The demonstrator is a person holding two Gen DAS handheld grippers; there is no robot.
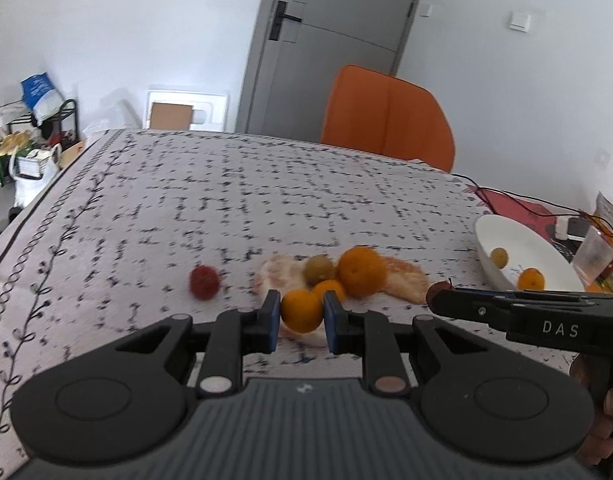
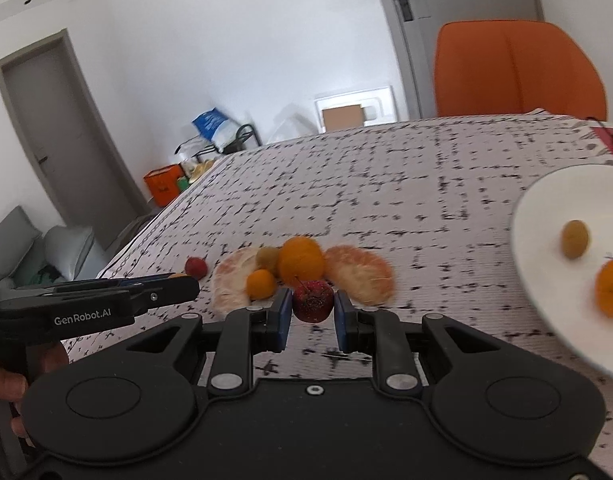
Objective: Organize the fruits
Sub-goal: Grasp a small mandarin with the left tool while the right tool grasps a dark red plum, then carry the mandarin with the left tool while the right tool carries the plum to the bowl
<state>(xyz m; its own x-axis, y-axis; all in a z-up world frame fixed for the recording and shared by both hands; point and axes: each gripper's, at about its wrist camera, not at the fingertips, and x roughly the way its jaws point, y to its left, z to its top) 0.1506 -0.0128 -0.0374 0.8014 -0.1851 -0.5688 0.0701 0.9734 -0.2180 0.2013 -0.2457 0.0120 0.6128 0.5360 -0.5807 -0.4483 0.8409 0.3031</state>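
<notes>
A table under a speckled white cloth [image 1: 234, 200] holds a white bowl [image 2: 546, 216] on the right, already containing a small orange and a green fruit. Sorting looks partly done: a large orange [image 1: 361, 271], two peeled citrus halves [image 2: 360, 274], a green fruit [image 1: 318, 269], a little orange and a red berry [image 1: 204, 282] remain clustered mid-table. The left gripper [image 1: 300, 316] pinches a small orange fruit [image 1: 301, 310]; the right gripper [image 2: 312, 312] pinches a dark red, speckled fruit [image 2: 312, 300].
</notes>
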